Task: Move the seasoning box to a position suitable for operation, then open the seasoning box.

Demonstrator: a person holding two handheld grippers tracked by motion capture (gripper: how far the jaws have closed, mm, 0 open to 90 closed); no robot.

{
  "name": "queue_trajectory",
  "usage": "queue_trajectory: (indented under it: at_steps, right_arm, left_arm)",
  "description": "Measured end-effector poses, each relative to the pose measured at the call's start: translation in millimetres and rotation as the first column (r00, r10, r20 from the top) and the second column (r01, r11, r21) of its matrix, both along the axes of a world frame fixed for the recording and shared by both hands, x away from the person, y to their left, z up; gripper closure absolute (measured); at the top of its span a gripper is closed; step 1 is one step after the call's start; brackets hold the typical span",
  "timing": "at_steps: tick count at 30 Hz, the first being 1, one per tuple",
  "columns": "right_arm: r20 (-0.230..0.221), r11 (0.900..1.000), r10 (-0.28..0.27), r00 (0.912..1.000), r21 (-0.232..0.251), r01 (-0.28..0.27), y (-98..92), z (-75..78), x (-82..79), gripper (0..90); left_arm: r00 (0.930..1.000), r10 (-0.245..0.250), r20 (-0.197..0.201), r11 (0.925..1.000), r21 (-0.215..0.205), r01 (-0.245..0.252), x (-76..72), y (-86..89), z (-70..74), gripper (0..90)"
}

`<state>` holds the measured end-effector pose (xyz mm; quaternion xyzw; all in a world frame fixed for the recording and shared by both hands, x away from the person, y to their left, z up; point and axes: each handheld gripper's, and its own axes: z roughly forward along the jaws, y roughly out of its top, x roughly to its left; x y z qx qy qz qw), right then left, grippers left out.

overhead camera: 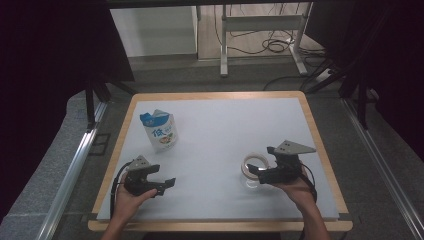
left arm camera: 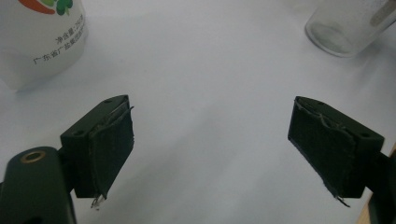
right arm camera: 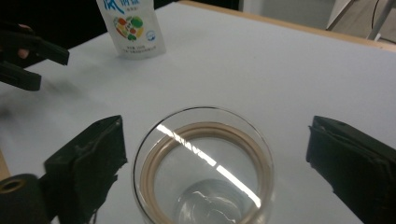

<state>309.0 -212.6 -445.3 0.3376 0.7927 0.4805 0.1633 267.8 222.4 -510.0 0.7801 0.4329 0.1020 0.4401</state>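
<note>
Right hand-held gripper (right arm camera: 215, 163) stands wide open around glass jar (right arm camera: 203, 168).
Jar judged rigid, slippery, fragile; grip mid-wall. Left hand-held gripper (left arm camera: 210, 144) wide, empty.

White table (overhead camera: 225, 125) (desk frame (overhead camera: 260, 30) beyond)

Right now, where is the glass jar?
In the high view the glass jar stands on the right of the white table, between the open jaws of the right hand-held gripper, far from the pouch.
</note>
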Motion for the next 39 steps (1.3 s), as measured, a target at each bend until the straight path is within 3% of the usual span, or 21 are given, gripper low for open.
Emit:
queue_trajectory:
  at_steps: [2,7,15,18,19,20,21,22,23,25,27,28,32,37,39]
  right_arm:
    - [0.025,0.999,-0.028,0.9993,0.042,0.027,-11.0,2.4,-5.6,10.5]
    - [0.049,0.994,-0.071,0.9963,0.087,0.067,-28.0,7.3,-13.5,12.4]
    - [0.052,0.988,-0.116,0.9919,0.109,0.110,-46.6,6.5,-21.6,18.9]
    - [0.052,0.986,-0.136,0.9894,0.105,0.130,-52.1,4.6,-23.8,26.4]
    - [0.056,0.987,-0.134,0.9894,0.096,0.128,-55.0,4.0,-25.0,38.3]
    - [0.056,0.987,-0.134,0.9894,0.096,0.128,-55.0,4.0,-25.0,38.3]
    - [0.058,0.989,-0.130,0.9898,0.085,0.125,-57.2,3.7,-26.0,47.5]
    - [0.058,0.989,-0.130,0.9898,0.085,0.125,-57.2,3.7,-26.0,47.5]
    - [0.055,0.988,-0.132,0.9897,0.083,0.127,-57.9,3.7,-27.4,56.4]
    - [0.060,0.989,-0.131,0.9895,0.074,0.127,-57.8,4.0,-28.3,59.7]
    - [0.062,0.992,-0.117,0.9912,0.065,0.113,-56.4,4.2,-30.6,70.8]
    - [0.064,0.994,-0.098,0.9931,0.043,0.096,-54.3,4.0,-33.5,81.8]
    - [0.056,0.997,-0.077,0.9955,0.006,0.077,-50.4,1.9,-37.2,89.8]
    - [0.050,0.995,-0.065,0.9966,-0.072,0.069,-40.4,-5.3,-41.6,90.0]
    - [0.047,0.995,-0.065,0.9968,-0.078,0.068,-40.6,-5.6,-42.8,90.0]
  left_arm:
    - [1.0000,-0.001,0.004,1.0000,-0.001,0.001,-0.5,0.8,0.6,14.5]
    - [1.0000,0.005,0.004,1.0000,-0.002,-0.005,-0.4,2.3,0.6,14.5]
    - [0.9999,0.011,0.005,0.9999,-0.003,-0.011,-0.2,4.8,0.9,14.5]
    - [0.9999,0.011,0.004,0.9999,0.001,-0.011,-0.1,5.1,0.3,14.5]
    - [0.9999,0.010,0.002,0.9999,0.001,-0.010,0.1,5.2,-0.1,14.5]
    - [0.9999,0.011,0.001,0.9999,0.001,-0.011,0.3,5.3,-0.4,14.5]
    - [0.9999,0.011,0.000,0.9999,0.002,-0.011,0.3,5.4,-0.7,14.5]
    - [0.9999,0.011,0.000,0.9999,0.002,-0.011,0.3,5.4,-0.7,14.5]
    - [0.9999,0.010,0.001,0.9999,0.002,-0.010,0.2,5.3,-0.7,14.6]
    - [1.0000,0.009,0.002,1.0000,0.003,-0.009,-0.4,4.7,-0.6,14.6]
    - [1.0000,0.004,0.004,1.0000,0.004,-0.004,-0.9,3.8,-0.4,14.7]
    - [1.0000,0.000,0.004,1.0000,0.005,0.000,-1.2,2.3,-0.3,15.0]
    - [1.0000,-0.008,0.002,0.9999,0.008,0.008,-0.6,-0.1,-1.4,15.2]
    - [0.9998,-0.019,-0.004,0.9998,0.008,0.019,0.1,-2.7,-2.1,16.1]
    - [0.9997,-0.023,-0.003,0.9997,0.006,0.023,-0.4,-4.1,-1.7,16.2]
